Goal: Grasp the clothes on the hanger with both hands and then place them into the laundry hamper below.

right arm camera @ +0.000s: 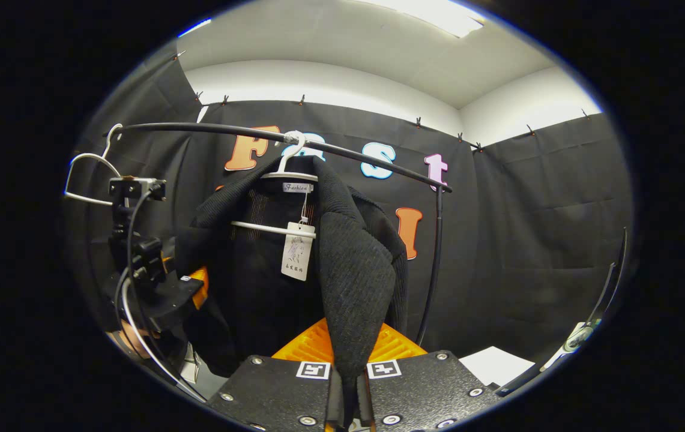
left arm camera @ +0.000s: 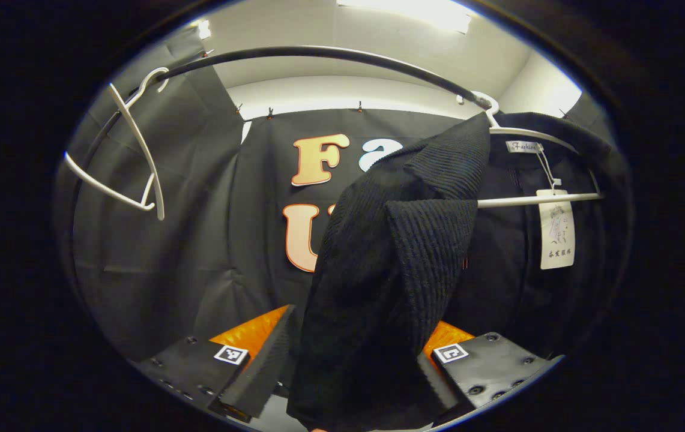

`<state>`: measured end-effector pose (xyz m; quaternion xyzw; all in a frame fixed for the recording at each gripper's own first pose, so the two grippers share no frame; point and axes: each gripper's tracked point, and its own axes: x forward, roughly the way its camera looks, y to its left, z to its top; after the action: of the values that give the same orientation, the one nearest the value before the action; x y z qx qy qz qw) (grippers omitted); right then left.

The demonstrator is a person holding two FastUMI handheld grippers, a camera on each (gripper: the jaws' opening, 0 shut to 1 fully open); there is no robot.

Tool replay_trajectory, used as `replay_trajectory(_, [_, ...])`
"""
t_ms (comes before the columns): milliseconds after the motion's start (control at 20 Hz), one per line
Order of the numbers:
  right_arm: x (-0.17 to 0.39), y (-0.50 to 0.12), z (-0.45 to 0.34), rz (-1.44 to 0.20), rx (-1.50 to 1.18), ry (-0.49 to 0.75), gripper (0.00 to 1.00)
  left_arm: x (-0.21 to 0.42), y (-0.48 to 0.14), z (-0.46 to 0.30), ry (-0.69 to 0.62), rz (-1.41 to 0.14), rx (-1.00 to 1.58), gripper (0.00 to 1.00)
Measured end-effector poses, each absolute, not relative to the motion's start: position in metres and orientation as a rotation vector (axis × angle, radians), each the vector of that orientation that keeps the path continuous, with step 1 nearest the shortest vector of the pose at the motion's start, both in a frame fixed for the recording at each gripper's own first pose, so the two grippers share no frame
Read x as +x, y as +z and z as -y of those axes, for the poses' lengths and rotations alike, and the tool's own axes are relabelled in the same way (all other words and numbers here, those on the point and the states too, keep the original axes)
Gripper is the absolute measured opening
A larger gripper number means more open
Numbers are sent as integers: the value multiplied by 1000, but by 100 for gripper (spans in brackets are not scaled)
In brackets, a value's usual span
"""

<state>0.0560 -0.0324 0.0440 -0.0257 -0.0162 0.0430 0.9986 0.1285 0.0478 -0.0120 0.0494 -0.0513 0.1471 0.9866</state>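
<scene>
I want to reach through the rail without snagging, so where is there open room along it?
Open stretch: along the rail between the empty hanger and the black garment. Crowded: around the garment's hanger, where both tongs, left and right, meet the fabric.

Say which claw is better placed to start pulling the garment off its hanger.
Right: the right claw is shut on the black garment's front edge. The left claw straddles fabric, jaws open.
</scene>
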Motion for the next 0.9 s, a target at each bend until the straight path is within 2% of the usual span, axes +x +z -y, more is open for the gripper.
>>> replay_trajectory(50, [56,43,33,34,-44,86,8,126,-7,-45,262,103,98,89])
replay_trajectory(100, [55,44,35,36,-36,83,9,121,0,-43,233,113,96,79])
replay_trajectory(150, [55,44,38,41,-27,70,9,118,5,-43,213,118,97,75])
replay_trajectory(300, [52,51,50,76,0,18,9,105,17,-31,136,119,90,46])
replay_trajectory(400, [48,54,52,87,2,9,8,96,25,-24,93,122,52,31])
replay_trajectory(450, [46,57,53,97,1,9,8,91,28,-24,78,118,32,19])
replay_trajectory(550, [44,59,50,99,12,24,7,85,31,-13,10,91,-13,14])
replay_trajectory(650, [42,60,46,89,19,29,6,80,39,-9,-24,91,-34,14])
replay_trajectory(700, [41,62,49,92,14,24,4,77,45,-13,-6,100,-16,17])
replay_trajectory(800, [41,65,48,97,7,25,4,72,59,-20,42,141,40,14])
replay_trajectory(900, [41,72,48,106,3,28,4,66,75,-18,51,181,75,17])
